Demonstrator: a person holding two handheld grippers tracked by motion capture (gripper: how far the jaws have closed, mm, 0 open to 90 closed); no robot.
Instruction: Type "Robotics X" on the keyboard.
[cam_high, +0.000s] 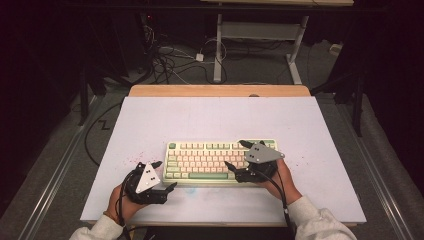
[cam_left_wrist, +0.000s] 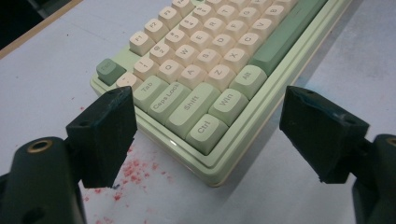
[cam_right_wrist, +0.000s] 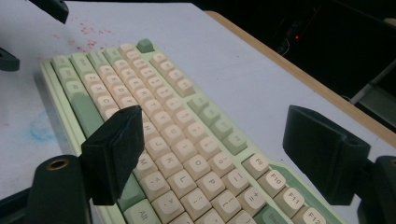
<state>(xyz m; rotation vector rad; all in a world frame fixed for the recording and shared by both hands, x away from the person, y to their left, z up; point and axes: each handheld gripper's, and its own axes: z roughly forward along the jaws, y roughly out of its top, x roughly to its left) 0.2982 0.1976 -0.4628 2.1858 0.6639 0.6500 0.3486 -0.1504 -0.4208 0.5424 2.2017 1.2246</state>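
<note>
1. Near the front edge of the table (cam_high: 150, 115), about midway across it, lies the keyboard (cam_high: 200, 162), flat and square to that edge, with a pale green case, cream letter keys and green modifier keys.
2. At the keyboard's front left corner, just off its case, the left gripper (cam_high: 165, 175) hangs with its jaws spread wide; in the left gripper view that corner, with the Ctrl key (cam_left_wrist: 205, 128) nearest, lies between the jaws, and neither pad touches it.
3. Over the keyboard's right end hangs the right gripper (cam_high: 239, 154), its grey plate on top; its jaws stand wide apart above the keys, with nothing clamped between them. In the right gripper view the function-key row runs off beneath the right-hand jaw, and no pad presses on a key.
4. Just left of the keyboard, a scatter of red specks (cam_left_wrist: 133, 170) marks the white table top; a fainter scatter lies to its right.
5. Before the keyboard's front edge, a faint blue smudge (cam_right_wrist: 39, 130) shows on the table top.
</note>
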